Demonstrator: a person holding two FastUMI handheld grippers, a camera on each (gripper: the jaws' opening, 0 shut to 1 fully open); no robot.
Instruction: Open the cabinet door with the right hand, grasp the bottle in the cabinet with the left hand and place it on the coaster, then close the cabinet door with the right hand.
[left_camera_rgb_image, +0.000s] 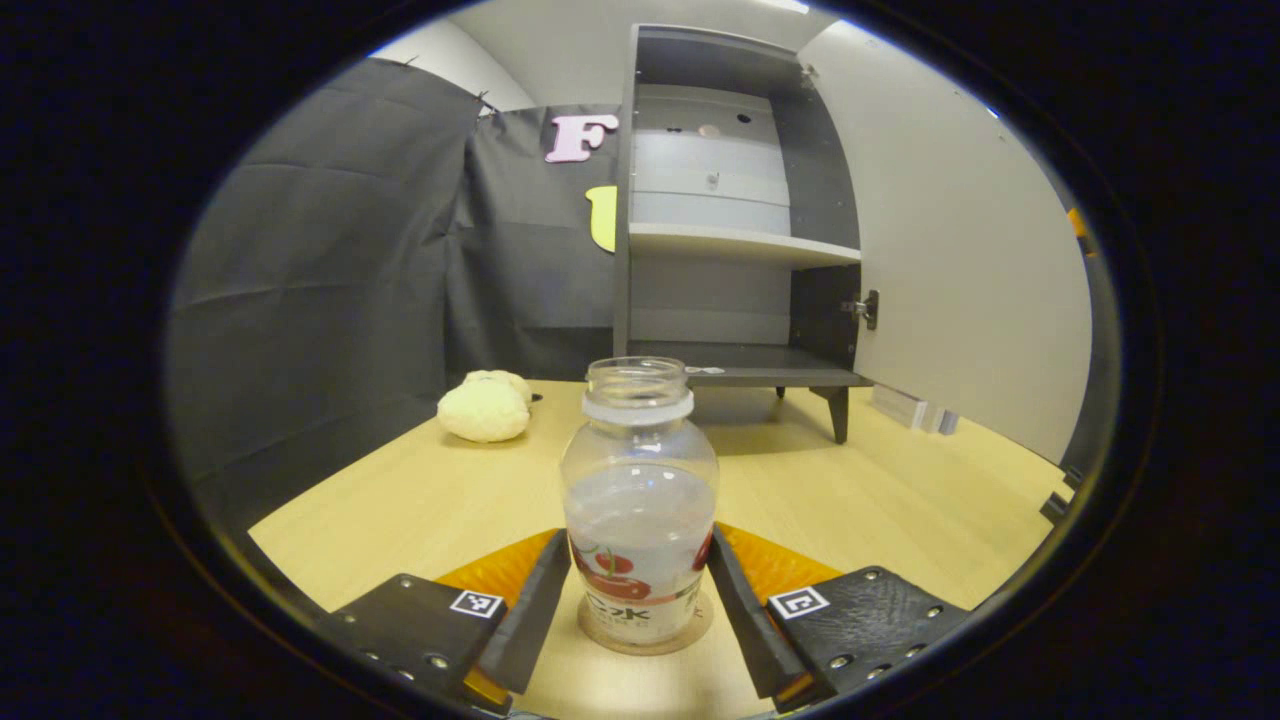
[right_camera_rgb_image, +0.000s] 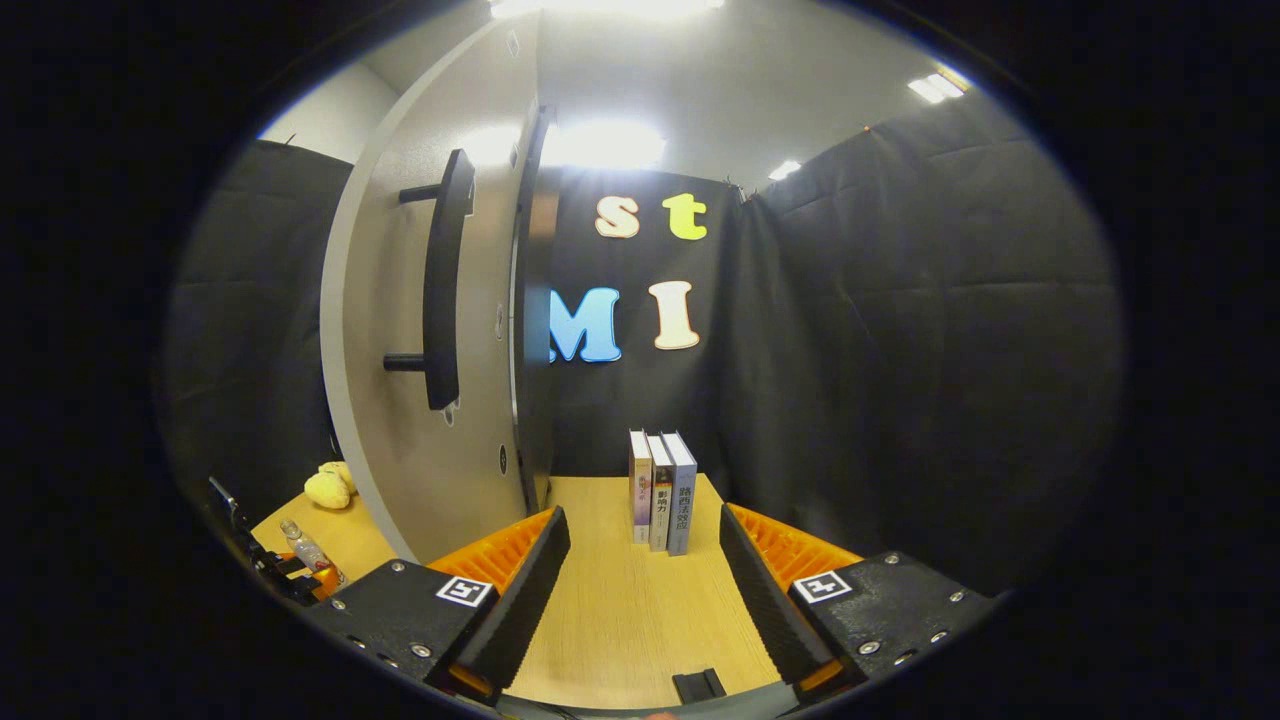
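Note:
A clear bottle (left_camera_rgb_image: 640, 500) with a red-printed label and no cap stands upright on a round coaster (left_camera_rgb_image: 645, 640) on the wooden table. My left gripper (left_camera_rgb_image: 640, 590) has a finger against each side of the bottle's lower body. Behind it the grey cabinet (left_camera_rgb_image: 730, 240) is open with bare shelves, and its door (left_camera_rgb_image: 960, 250) is swung out to the right. In the right gripper view my right gripper (right_camera_rgb_image: 640, 580) is open and holds nothing, just right of the door's outer face (right_camera_rgb_image: 400, 420) and below its dark bar handle (right_camera_rgb_image: 440, 290). The bottle (right_camera_rgb_image: 305, 550) shows small at lower left.
A cream plush toy (left_camera_rgb_image: 485, 405) lies on the table left of the cabinet. Three books (right_camera_rgb_image: 662, 490) stand upright against the cloth wall ahead of the right gripper. Black cloth walls close in the table (left_camera_rgb_image: 880, 500) on the left and right.

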